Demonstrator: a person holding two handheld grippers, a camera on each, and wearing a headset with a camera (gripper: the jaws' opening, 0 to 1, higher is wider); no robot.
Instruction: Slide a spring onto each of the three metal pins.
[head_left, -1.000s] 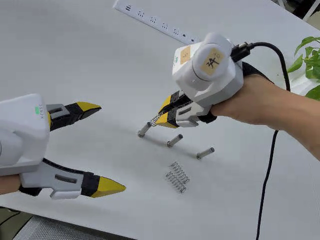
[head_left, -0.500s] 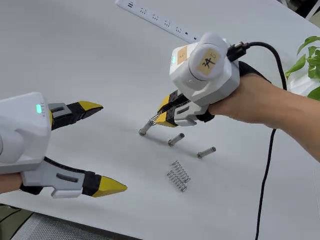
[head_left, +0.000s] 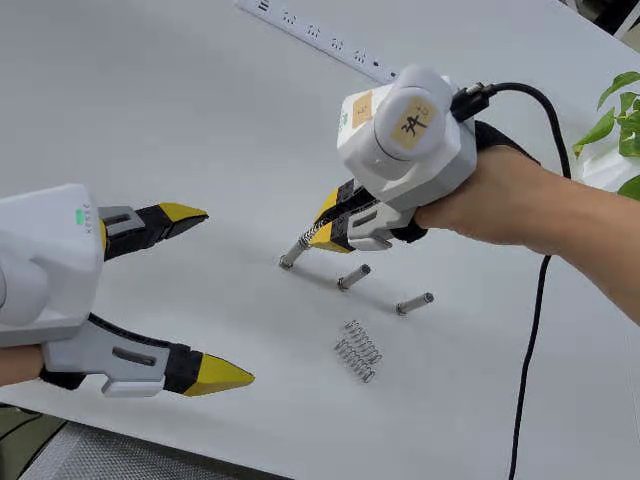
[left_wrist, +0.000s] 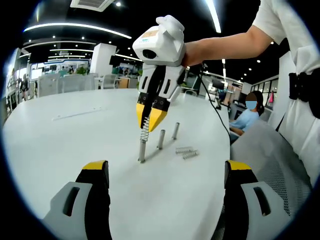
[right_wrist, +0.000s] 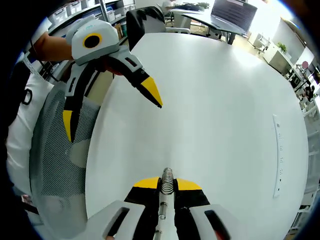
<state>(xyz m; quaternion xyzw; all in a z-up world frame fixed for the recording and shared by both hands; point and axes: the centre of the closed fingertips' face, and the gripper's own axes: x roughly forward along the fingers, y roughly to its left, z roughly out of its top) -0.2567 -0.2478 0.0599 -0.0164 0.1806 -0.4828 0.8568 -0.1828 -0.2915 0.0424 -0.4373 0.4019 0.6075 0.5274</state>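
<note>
The right gripper (head_left: 318, 238) is clenched on a spring (head_left: 308, 240), whose free end seems to meet the top of the first pin (head_left: 291, 258). The left gripper (head_left: 225, 295) hangs released at 9 o'clock of this pin. Two loose springs (head_left: 355, 352) lie at 6 o'clock of the middle pin (head_left: 353, 277). The spring is probably light, soft and easily bent, so a gentle hold near its lower end should keep it straight.

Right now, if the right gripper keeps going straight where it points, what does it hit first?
Probably the leftmost metal pin; the spring the right gripper holds points at its top.
</note>
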